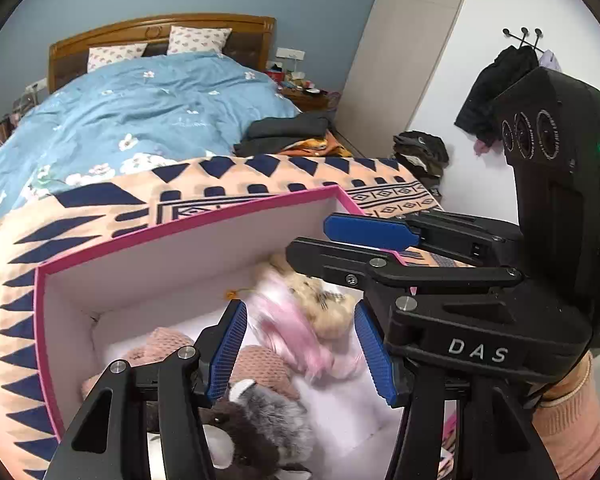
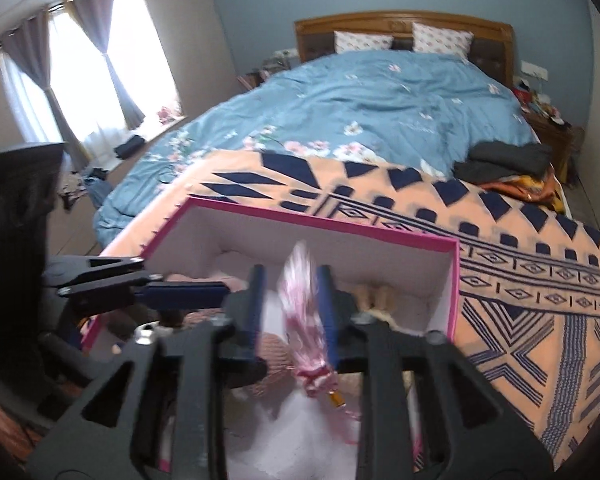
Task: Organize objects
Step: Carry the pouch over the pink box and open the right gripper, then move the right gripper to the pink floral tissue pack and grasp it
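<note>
Hovering over a pink-rimmed box (image 1: 188, 224) on the bed's patterned blanket (image 1: 80, 216), both tools point down into it. The left tool (image 1: 302, 354) has its blue pads apart with nothing pressed between them. The right tool (image 2: 292, 312) also stands apart; a blurred pink tassel (image 2: 300, 292) hangs between its pads, and whether either pad touches it cannot be told.

Inside the box, near the far wall, a tan plush toy (image 1: 320, 296) with pink hair is smeared by motion, so its shape is hard to read. A pink knitted item (image 1: 260, 364) lies partly behind the left tool's pad. A grey-and-brown plush animal (image 1: 252, 424) sits toward the box's near edge, cut off by the frame's bottom and by the tool's arms. The near box wall is hidden.
</note>
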A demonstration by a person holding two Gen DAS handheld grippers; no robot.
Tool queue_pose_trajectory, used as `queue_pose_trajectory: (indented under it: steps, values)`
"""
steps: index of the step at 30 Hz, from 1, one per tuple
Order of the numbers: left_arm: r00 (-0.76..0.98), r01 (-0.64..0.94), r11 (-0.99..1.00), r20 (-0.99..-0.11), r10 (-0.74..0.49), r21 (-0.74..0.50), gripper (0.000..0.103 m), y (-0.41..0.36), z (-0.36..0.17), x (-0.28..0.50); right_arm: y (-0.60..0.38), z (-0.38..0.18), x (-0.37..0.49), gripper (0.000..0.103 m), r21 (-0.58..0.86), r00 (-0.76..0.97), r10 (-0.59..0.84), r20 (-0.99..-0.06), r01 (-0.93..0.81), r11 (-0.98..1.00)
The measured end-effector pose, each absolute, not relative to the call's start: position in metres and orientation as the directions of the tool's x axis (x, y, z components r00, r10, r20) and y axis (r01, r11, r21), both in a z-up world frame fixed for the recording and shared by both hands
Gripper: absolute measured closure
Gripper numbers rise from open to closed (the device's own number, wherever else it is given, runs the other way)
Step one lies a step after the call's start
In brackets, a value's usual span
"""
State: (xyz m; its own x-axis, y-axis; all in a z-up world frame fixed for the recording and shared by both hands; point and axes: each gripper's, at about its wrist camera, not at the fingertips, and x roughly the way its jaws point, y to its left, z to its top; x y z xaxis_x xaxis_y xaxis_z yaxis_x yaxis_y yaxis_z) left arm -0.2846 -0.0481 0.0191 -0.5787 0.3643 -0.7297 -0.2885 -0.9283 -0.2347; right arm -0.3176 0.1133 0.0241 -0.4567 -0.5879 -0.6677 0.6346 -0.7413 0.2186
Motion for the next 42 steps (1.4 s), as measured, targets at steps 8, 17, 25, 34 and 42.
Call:
queue_pose_trajectory:
  steps: [8, 17, 25, 34, 42]
  values:
    - [-0.609, -0.292, -0.936, -0.718, 0.339, -0.195, 0.045, -0.048, 0.017, -0.271, 0.124, 0.017, -0.311, 0.063, 0.215, -0.453, -0.582, -0.675, 0.634, -0.743]
    - [-0.676, -0.352, -0.919, -0.631, 0.381, -0.178, 0.037, -0.048, 0.036, -0.224, 0.150, 0.029, -0.277, 0.063, 0.251, -0.454, -0.643, -0.617, 0.661, -0.707]
    - [-0.704, -0.449, -0.882, -0.553, 0.446, -0.139, 0.032, -0.042, 0.047, -0.156, 0.179, 0.043, -0.216, 0.060, 0.244, -0.449, -0.703, -0.551, 0.719, -0.650]
    - [-0.663, -0.535, -0.838, -0.563, 0.494, -0.105, 0.030, -0.018, 0.017, -0.097, 0.212, 0.008, -0.150, 0.058, 0.216, -0.432, -0.691, -0.580, 0.736, -0.641]
    - [-0.554, -0.499, -0.845, -0.678, 0.483, -0.194, 0.030, -0.005, -0.042, -0.096, 0.227, -0.055, -0.141, 0.058, 0.295, -0.377, -0.640, -0.669, 0.656, -0.694]
